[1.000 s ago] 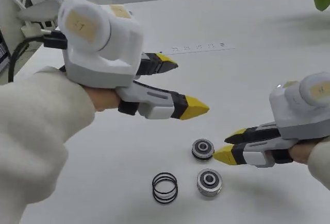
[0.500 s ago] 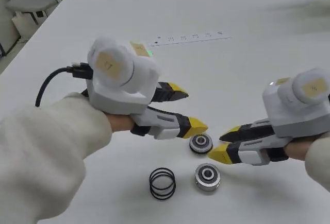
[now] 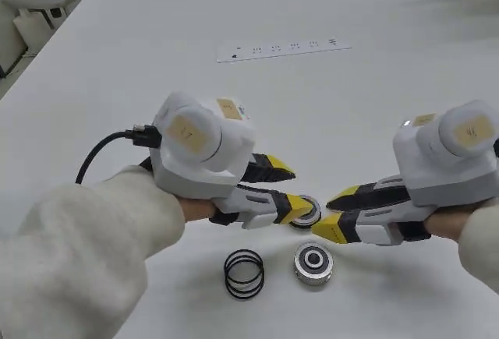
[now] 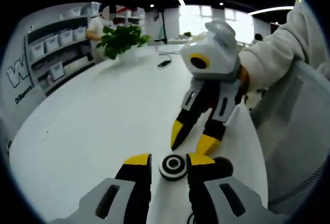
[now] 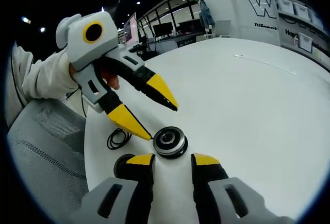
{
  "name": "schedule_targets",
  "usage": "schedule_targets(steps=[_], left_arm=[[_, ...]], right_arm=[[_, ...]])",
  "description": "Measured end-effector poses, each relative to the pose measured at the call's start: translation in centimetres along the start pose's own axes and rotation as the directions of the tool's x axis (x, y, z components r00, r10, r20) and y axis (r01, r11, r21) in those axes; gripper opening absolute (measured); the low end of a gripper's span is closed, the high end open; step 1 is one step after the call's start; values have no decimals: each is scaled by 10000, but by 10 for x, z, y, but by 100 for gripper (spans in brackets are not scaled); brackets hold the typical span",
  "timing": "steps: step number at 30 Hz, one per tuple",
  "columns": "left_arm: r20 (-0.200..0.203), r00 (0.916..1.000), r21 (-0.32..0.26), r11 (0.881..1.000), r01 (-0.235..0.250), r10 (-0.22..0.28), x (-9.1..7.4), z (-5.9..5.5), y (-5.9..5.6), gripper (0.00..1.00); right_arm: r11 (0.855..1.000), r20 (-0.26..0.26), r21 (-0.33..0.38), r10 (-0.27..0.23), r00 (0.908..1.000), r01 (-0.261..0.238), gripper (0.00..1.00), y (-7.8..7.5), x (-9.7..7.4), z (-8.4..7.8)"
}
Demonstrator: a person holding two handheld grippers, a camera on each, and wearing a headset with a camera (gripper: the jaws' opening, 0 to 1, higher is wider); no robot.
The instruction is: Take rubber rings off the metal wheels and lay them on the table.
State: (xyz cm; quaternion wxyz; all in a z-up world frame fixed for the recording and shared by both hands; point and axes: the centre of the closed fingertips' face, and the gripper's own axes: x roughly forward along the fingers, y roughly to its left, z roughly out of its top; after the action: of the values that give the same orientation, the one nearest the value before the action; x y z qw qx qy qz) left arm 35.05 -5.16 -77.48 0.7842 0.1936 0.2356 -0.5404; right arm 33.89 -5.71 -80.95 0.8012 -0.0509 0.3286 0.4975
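Over the last second the left tool (image 3: pixel 302 189) has been dropping from well above the desk (image 3: pixel 374 105) to its surface. Its jaws are now standing spread, and the lower yellow tip is lying against the farther wheel (image 5: pixel 169 140). In the left gripper view that wheel is sitting right between the two spread jaws, level with their tips. The right tool (image 3: pixel 321 214) has been holding nearly the same place throughout, low at the wheel's other side. Its jaws are also standing apart, pinching nothing, with their tips just beside the wheel. So both tools are now facing each other across this one wheel, and neither is gripping it yet. The dark band around its rim suggests the rubber is still on it. The nearer wheel (image 3: pixel 313 264) is lying flat and apart from both tools. A small pile of loose rubber rings (image 3: pixel 244 273) is already resting on the desk just beside it. The descent is probably setting up the next step, with one tool steadying the wheel while the other is peeling a ring off.
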Motion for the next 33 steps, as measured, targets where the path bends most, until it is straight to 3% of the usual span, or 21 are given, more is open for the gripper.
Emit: schedule_targets(steps=[14, 33], left_arm=[[-247, 9997, 135, 9999, -1, 4, 9, -15, -4, 18], [-171, 9999, -315, 9995, -4, -2, 11, -18, -6, 14]], right_arm=[[9986, -68, -524, 54, 10000, -58, 21, 4, 5, 1], [9949, -89, -1003, -73, 9999, 63, 15, 3, 4, 0]])
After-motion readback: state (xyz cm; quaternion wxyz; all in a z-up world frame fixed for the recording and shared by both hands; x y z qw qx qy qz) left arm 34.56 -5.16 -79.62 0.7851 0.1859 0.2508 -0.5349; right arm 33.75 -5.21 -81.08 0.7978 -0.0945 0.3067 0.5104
